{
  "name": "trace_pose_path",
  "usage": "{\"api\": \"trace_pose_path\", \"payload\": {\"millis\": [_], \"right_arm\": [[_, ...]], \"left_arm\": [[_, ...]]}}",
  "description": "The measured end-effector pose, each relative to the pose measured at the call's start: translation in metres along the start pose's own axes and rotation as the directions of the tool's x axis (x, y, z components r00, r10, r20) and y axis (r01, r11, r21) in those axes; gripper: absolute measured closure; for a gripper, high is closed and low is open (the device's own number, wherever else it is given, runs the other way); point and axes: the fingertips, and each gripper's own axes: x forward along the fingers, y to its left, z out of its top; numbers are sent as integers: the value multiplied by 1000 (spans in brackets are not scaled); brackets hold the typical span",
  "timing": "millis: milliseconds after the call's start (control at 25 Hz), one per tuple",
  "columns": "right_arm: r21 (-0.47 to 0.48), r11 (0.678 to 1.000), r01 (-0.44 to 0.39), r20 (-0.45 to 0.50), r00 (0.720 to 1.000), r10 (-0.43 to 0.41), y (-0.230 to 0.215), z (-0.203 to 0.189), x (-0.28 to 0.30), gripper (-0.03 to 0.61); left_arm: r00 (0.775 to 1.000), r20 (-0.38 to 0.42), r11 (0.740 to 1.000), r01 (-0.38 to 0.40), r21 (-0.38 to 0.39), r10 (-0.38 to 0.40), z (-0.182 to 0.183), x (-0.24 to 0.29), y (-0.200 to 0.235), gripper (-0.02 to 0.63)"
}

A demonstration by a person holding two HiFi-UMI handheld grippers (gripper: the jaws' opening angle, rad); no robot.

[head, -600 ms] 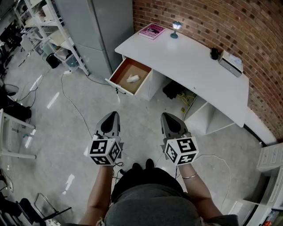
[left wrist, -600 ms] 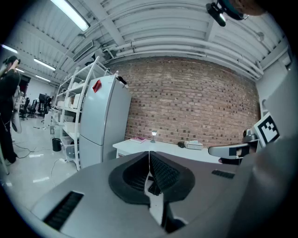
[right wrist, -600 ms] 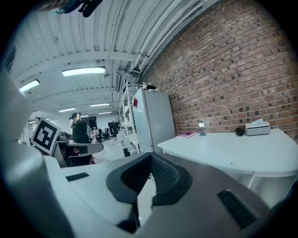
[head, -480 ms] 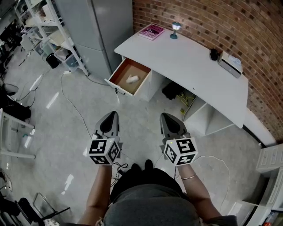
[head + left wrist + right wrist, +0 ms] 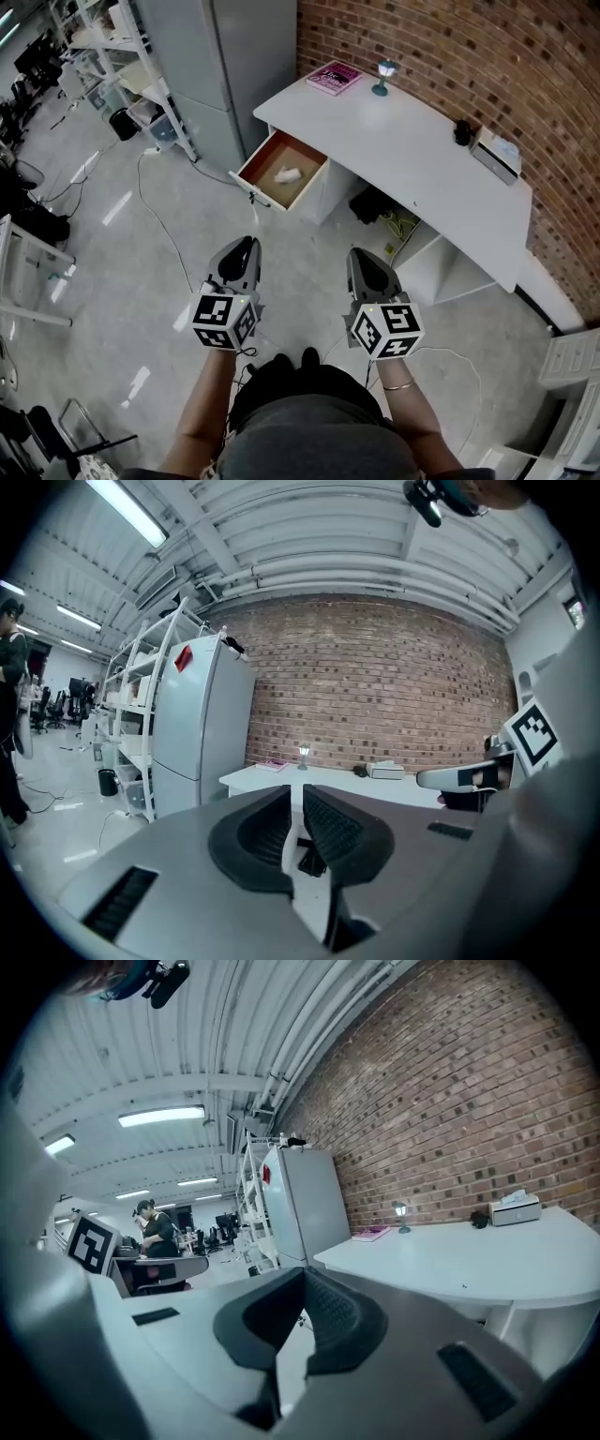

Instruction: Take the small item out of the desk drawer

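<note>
The white desk (image 5: pixel 412 141) stands against the brick wall, with its left drawer (image 5: pixel 260 180) pulled open. A small white item (image 5: pixel 287 174) lies on the drawer's brown bottom. My left gripper (image 5: pixel 248 242) and right gripper (image 5: pixel 356 253) hover side by side over the floor, well short of the drawer and pointing toward the desk. The left gripper (image 5: pixel 296 794) has its ribbed pads almost together with nothing between them. On the right gripper (image 5: pixel 303 1274) the pads meet at the tip, also with nothing held. The drawer does not show in either gripper view.
On the desk are a pink book (image 5: pixel 334 77), a small lamp (image 5: pixel 382 75), a dark object (image 5: pixel 462 133) and a white box (image 5: pixel 497 153). A grey cabinet (image 5: pixel 225 66) and shelving (image 5: pixel 103 56) stand left of it. Cables (image 5: pixel 159 216) trail across the floor. A person (image 5: pixel 155 1222) stands far off.
The head view has shifted a little, so the desk and drawer sit slightly further right and lower in the picture. Both grippers keep their places side by side, still shut.
</note>
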Motion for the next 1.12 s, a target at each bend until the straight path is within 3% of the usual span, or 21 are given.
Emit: {"api": "trace_pose_path", "payload": {"millis": [120,440,800,1120], "right_arm": [[5,1000,-3,-4,1000,3,-6,-1,-2,574],[19,999,-26,-14,1000,26,-16,-5,-2,574],[49,998,-27,-36,999,29,-28,-9,11,574],[63,998,3,-50,999,1,-38,-11,58,574]], "left_arm": [[1000,-9,1000,-2,-7,2,-2,4,-3,530],[1000,-27,1000,0,-6,0,-6,13,-17,485],[999,-40,1000,-5,-7,5,-7,28,-8,470],[998,-59,1000,3,-13,-4,-10,70,28,450]]}}
